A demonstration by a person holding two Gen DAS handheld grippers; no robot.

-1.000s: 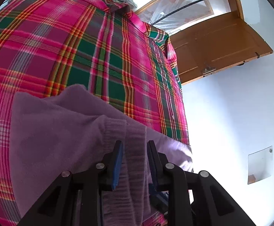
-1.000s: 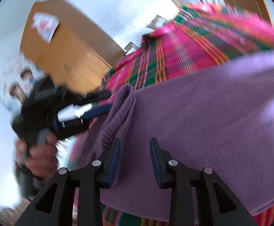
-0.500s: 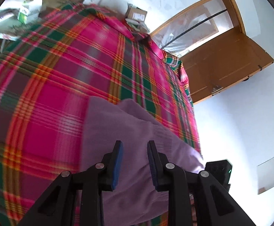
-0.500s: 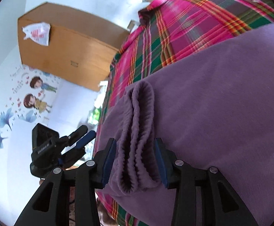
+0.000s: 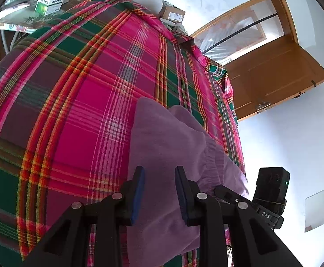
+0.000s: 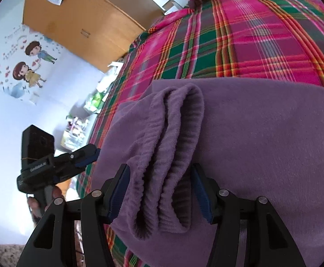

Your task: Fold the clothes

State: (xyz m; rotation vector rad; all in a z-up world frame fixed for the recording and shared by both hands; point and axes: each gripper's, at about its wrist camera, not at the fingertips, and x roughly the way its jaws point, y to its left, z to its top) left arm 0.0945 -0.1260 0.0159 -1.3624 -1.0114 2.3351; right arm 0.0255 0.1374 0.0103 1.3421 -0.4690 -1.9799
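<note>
A purple garment [image 5: 168, 146] is lying on a bed covered with a bright plaid blanket [image 5: 72, 93] in pink, green and red. In the left wrist view the garment is sitting from the middle down toward 5 o'clock, near the bed's edge. The left gripper [image 5: 158, 191] is hanging just over the purple cloth with its two blue pads [image 5: 137, 191] apart and nothing pinched between them, so it is let go. At 4 o'clock in that view the other black tool is poking in beside the cloth. In the right wrist view the right gripper [image 6: 160, 194] is sitting at 6 o'clock with its jaws wide, one on each side of the garment's ribbed, stretchy band [image 6: 173, 151]. The band is bunched up in folds between the pads, and the pads are touching its sides, but the pictures are not showing whether it is being squeezed tight. At 8 o'clock in this view the left gripper [image 6: 90, 152] is showing with a hand [image 6: 46, 202] under it. A wooden cupboard [image 6: 77, 24] is standing at 11 o'clock, and a wooden door [image 5: 273, 75] is standing open at 2 o'clock in the left view.
</note>
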